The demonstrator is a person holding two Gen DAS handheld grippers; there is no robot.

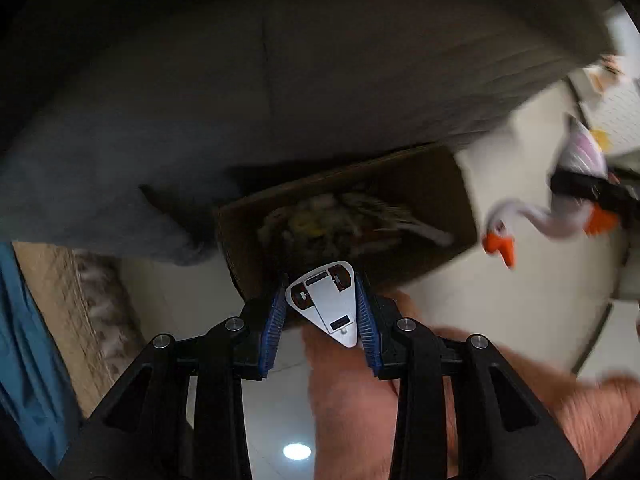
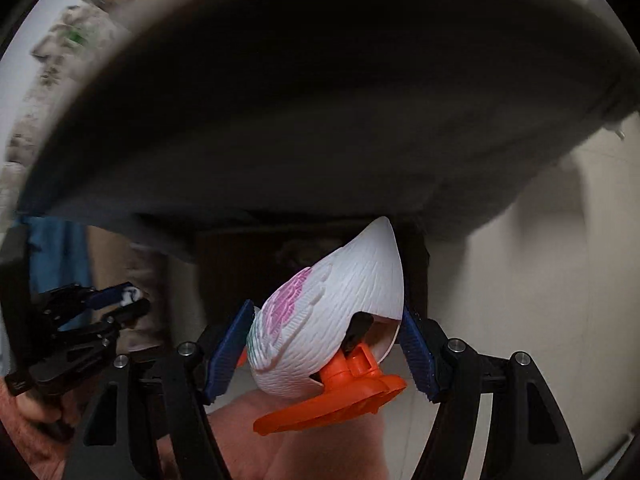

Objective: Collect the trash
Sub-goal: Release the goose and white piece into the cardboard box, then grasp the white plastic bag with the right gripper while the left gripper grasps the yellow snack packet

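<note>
My left gripper [image 1: 322,282] is shut on a flat silver triangular toy piece [image 1: 326,304] with red marks. It hangs over an open cardboard box [image 1: 432,184] that holds a heap of scraps [image 1: 340,220]. At the right of this view the right gripper [image 1: 580,188] carries a white toy goose [image 1: 532,216] with an orange beak. In the right wrist view my right gripper [image 2: 327,312] is shut on that goose [image 2: 332,292], whose white body, pink wing and orange foot show. The box [image 2: 224,264] lies dark behind it. The left gripper [image 2: 128,300] shows at the left.
A large grey cushion or sofa [image 1: 280,80] overhangs the box from above. A blue cloth [image 1: 24,340] and a wooden surface [image 1: 60,300] are at the left. Pale tiled floor [image 1: 520,300] lies to the right. A person's bare limb [image 1: 348,400] is under the left gripper.
</note>
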